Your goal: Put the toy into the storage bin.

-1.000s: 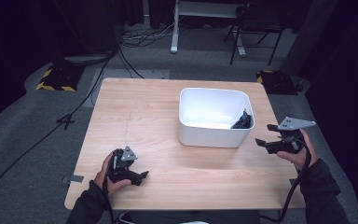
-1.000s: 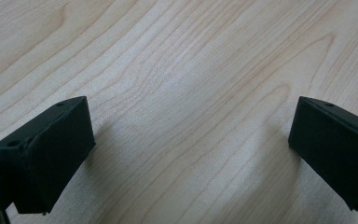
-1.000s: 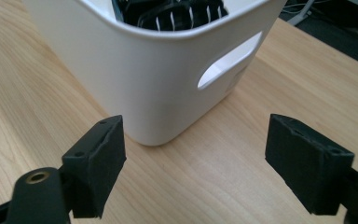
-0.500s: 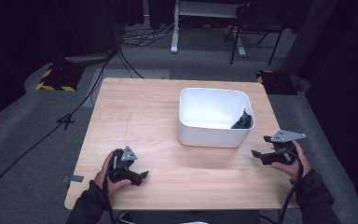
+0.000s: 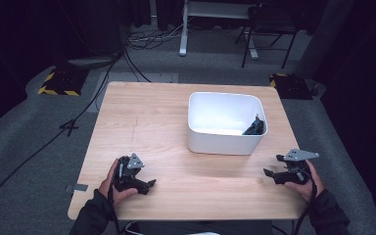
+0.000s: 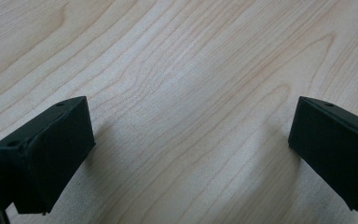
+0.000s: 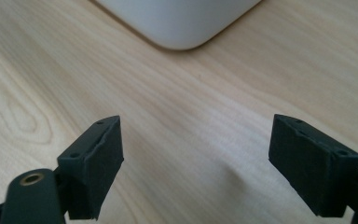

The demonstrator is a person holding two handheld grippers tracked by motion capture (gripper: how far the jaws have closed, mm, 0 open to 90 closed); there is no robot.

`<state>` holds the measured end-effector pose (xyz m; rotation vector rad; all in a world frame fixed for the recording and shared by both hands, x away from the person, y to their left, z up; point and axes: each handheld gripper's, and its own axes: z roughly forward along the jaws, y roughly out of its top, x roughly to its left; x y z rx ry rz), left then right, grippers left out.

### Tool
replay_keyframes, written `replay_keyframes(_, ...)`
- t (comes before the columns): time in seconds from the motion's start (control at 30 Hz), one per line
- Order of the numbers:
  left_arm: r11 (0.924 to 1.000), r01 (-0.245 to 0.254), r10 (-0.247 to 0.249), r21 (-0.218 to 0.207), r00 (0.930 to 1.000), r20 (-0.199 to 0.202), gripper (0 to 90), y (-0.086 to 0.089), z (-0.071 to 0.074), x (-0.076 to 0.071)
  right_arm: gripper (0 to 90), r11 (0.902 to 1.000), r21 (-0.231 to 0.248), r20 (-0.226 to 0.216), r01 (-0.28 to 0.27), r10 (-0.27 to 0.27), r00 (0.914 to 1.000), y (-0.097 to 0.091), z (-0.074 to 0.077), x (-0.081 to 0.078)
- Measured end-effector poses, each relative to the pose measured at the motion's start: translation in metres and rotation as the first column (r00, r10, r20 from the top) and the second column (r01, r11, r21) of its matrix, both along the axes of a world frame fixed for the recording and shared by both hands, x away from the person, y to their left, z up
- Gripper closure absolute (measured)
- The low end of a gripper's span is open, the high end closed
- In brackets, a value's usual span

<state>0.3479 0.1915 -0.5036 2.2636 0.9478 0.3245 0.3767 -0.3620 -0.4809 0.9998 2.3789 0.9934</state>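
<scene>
Your right gripper (image 5: 272, 173) has come down and toward you since a second ago, from beside the white rounded-corner plastic tub (image 5: 225, 142) to the near right part of the pale wooden bench (image 5: 147, 117). Its jaws stand wide apart, holding nothing, above smooth grained wood, the tub's glossy curved corner (image 7: 182, 28) ahead. Your left gripper (image 5: 147, 185) has stayed at the near left, jaws likewise spread and empty. A small dark angular object (image 5: 254, 127) lies in the tub's right corner.

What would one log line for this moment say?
left claw: open, empty, on table | right claw: open, empty | dark item: in white bin
</scene>
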Motion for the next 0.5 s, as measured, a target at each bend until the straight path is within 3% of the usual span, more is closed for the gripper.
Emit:
replay_keyframes(0.27, 1.0000, 0.000, 0.000, -0.001, 1.0000, -0.001, 0.2, 0.000, 0.000, 0.000, 17.7, 0.9996, 0.025, -0.028, 0.011, -0.010, 0.9996, -0.010, -0.012, -0.014)
replay_keyframes(0.5, 1.0000, 0.000, 0.000, 0.000, 1.0000, 0.000, 0.2, 0.000, 0.000, 0.000, 18.0, 0.9962, 0.064, -0.038, 0.059, -0.057, 0.9977, -0.023, -0.021, -0.027)
